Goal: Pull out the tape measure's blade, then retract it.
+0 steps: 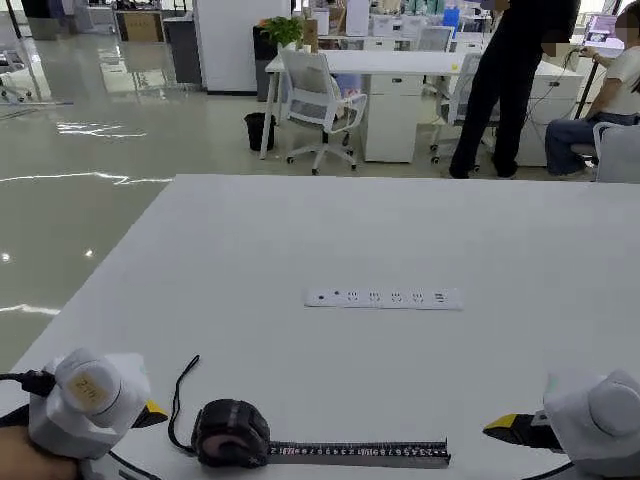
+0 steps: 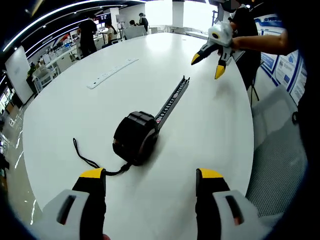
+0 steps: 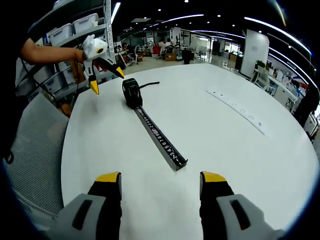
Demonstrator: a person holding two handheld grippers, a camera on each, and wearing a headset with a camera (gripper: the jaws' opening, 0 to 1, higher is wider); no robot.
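A black tape measure (image 1: 231, 433) lies near the front edge of the white table (image 1: 380, 240), its blade (image 1: 360, 453) pulled out flat to the right. The case (image 2: 135, 137) sits just ahead of my left gripper (image 2: 151, 178), which is open and apart from it. The blade (image 2: 173, 98) runs away toward my right gripper (image 2: 208, 65). In the right gripper view the blade's end hook (image 3: 180, 162) lies a little ahead of my open right gripper (image 3: 160, 179), untouched. The case (image 3: 131, 92) and the left gripper (image 3: 106, 80) sit at the far end.
A white power strip (image 1: 383, 298) lies flat in the middle of the table. The tape's black wrist cord (image 1: 180, 400) trails to the left of the case. Beyond the table stand desks, office chairs (image 1: 315, 105) and people (image 1: 505, 80).
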